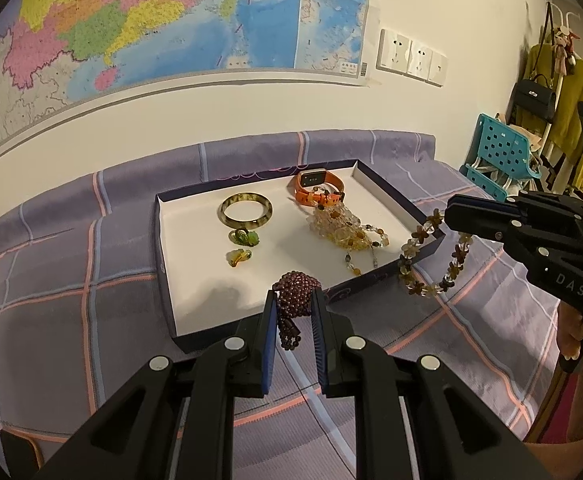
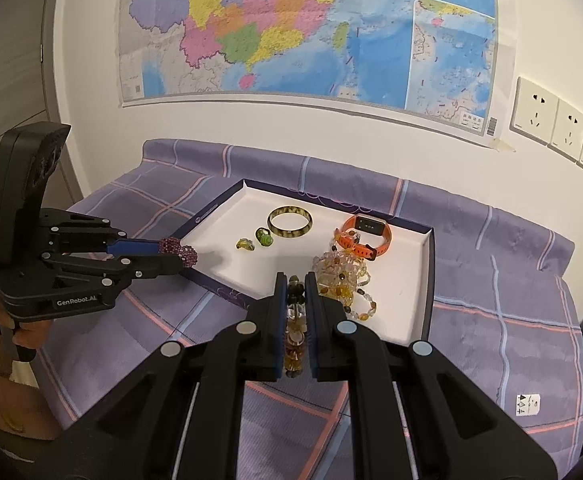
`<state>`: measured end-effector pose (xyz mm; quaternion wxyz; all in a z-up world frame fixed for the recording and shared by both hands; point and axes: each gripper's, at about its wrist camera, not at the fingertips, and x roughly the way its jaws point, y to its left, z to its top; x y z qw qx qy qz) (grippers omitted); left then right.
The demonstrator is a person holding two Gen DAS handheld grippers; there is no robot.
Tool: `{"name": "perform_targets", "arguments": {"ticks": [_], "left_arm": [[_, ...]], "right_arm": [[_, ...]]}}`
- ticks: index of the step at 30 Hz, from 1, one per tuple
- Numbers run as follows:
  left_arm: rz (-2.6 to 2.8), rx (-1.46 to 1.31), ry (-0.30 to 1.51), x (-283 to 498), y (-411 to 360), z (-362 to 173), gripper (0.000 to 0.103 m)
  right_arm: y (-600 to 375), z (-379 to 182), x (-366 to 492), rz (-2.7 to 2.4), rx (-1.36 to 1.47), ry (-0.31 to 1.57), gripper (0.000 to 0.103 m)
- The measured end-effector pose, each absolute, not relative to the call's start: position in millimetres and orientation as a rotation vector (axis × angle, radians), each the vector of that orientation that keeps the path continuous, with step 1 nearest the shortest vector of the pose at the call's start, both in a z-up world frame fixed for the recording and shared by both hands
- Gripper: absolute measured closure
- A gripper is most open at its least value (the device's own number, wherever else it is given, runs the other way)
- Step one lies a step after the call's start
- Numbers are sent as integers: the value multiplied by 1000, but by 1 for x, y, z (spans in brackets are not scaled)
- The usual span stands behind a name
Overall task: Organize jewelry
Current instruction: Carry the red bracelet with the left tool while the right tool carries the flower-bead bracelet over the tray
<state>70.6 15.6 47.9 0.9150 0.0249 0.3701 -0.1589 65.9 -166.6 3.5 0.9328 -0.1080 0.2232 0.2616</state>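
Holding loose strands is the main risk here: left hand-held gripper (image 1: pixel 294 308), bottom center of its view, pinches a purple bead bracelet (image 1: pixel 296 289) at the box's (image 1: pixel 383 192) near rim, w/ a tail dangling outside. Right hand-held gripper (image 2: pixel 294 292) pinches a brown flower-bead strand (image 1: pixel 431 258) over the box corner, right of frame. Either could snag the rim, slip, or tangle w/ the yellow bead pile (image 1: pixel 345 226) inside.
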Motion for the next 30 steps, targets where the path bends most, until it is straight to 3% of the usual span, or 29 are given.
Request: {"name": "perform_targets", "arguments": {"ticks": [30], "left_arm": [[-318, 57, 757, 85, 13, 51, 88]], "right_arm": [[-166, 10, 81, 532, -206, 446, 94]]}}
